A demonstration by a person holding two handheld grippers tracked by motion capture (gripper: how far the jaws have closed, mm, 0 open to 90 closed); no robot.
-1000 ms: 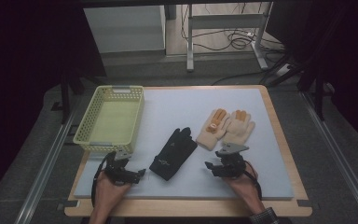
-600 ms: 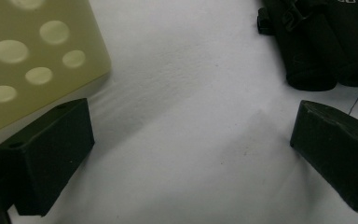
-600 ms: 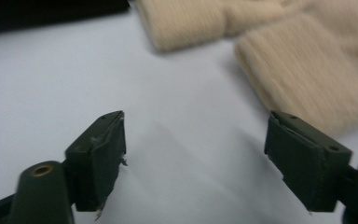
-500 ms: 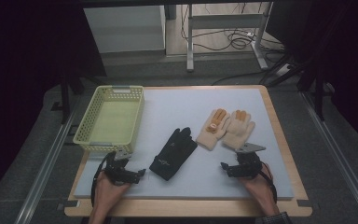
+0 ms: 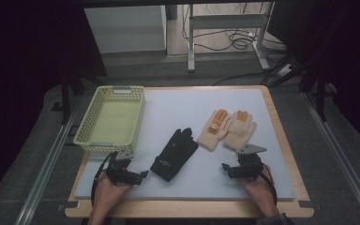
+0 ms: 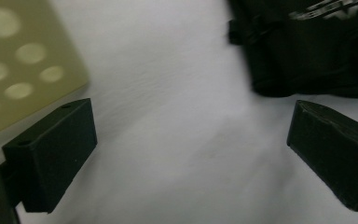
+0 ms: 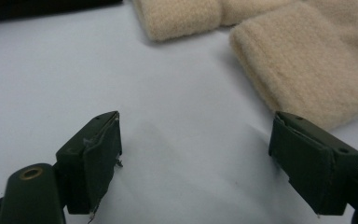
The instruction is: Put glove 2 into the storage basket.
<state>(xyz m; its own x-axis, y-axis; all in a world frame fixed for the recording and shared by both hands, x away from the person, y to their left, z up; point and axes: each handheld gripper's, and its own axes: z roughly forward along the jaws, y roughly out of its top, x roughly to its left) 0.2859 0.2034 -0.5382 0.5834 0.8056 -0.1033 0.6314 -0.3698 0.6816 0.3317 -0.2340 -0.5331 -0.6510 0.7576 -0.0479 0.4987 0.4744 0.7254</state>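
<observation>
Covering most of the wooden table point(image 5: 281, 123), a pale mat point(image 5: 178, 110) carries everything, with a yellow perforated basket point(image 5: 111, 119) standing at its far left corner. Two beige gloves point(image 5: 227, 129) lie side by side right of centre, and a black glove point(image 5: 174, 153) lies flat near the middle. Just short of the beige cuffs, the right gripper point(image 5: 228, 168) rests low over bare mat, its jaws having just been opening and now spread wide with nothing between them. Beside the black glove's cuff, the left gripper point(image 5: 142, 174) likewise stands released, jaws apart over mat
</observation>
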